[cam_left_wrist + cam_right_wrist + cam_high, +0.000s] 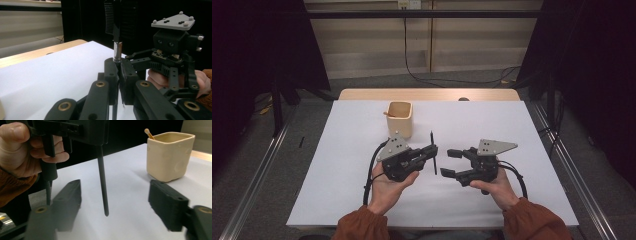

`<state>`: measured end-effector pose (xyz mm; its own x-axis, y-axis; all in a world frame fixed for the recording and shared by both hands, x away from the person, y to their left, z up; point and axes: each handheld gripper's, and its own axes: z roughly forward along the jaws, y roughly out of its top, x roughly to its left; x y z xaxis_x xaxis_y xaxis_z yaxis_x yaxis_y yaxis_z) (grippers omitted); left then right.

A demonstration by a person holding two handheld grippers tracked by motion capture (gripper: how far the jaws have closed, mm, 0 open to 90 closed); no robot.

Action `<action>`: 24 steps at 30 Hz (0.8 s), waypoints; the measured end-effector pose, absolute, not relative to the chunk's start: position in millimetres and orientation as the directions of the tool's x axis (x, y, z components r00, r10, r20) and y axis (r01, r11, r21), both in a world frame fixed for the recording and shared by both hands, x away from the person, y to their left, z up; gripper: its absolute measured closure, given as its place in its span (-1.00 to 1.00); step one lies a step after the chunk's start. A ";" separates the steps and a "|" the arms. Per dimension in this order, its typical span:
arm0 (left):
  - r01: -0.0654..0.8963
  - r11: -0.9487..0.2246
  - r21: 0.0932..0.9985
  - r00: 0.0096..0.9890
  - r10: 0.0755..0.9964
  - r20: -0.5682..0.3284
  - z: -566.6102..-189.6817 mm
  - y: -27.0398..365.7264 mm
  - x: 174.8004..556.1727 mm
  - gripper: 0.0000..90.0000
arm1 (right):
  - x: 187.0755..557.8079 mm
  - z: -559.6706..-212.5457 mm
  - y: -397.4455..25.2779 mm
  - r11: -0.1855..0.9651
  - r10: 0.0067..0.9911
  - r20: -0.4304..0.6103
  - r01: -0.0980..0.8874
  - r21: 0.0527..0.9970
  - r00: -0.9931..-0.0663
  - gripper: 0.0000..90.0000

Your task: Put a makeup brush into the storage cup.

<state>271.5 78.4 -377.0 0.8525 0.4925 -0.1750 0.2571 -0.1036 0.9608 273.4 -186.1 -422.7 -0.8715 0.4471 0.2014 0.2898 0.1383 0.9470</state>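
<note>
A thin black stick with a silver band stands nearly upright, pinched near its middle by my left gripper, whose jaws are shut on it. In the right gripper view the stick's lower end hangs just above the white table cover. My right gripper faces it from the right with jaws wide open and nothing between them. A hand holds each gripper low over the table's middle.
A cream square cup with a wooden stick in it stands behind the left gripper. The white cover lies over the table; a wooden edge shows at the back. Black frames flank both sides.
</note>
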 end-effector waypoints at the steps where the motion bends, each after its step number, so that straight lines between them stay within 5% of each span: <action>1: 0.260 -0.105 0.960 0.853 0.492 -0.177 -376.9 79.3 271.8 0.91 | 273.7 -422.3 -186.3 0.134 0.448 0.203 0.290 0.948 -0.871 -0.56; 10: 0.247 -0.112 0.962 0.854 0.495 -0.162 -373.5 82.5 271.1 0.91 | 272.6 -418.6 -192.3 0.123 0.440 0.203 0.282 0.951 -0.875 -0.85; 24: 0.252 -0.116 0.961 0.840 0.520 -0.158 -369.9 98.3 273.4 0.91 | 267.1 -412.5 -209.2 0.135 0.525 0.160 0.267 0.954 -0.836 -0.84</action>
<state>273.4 98.3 -369.9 0.8396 0.5199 -0.1575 0.2522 -0.1162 0.9607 267.1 -209.2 -412.5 -0.8358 0.5253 0.1597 0.2669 0.1345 0.9543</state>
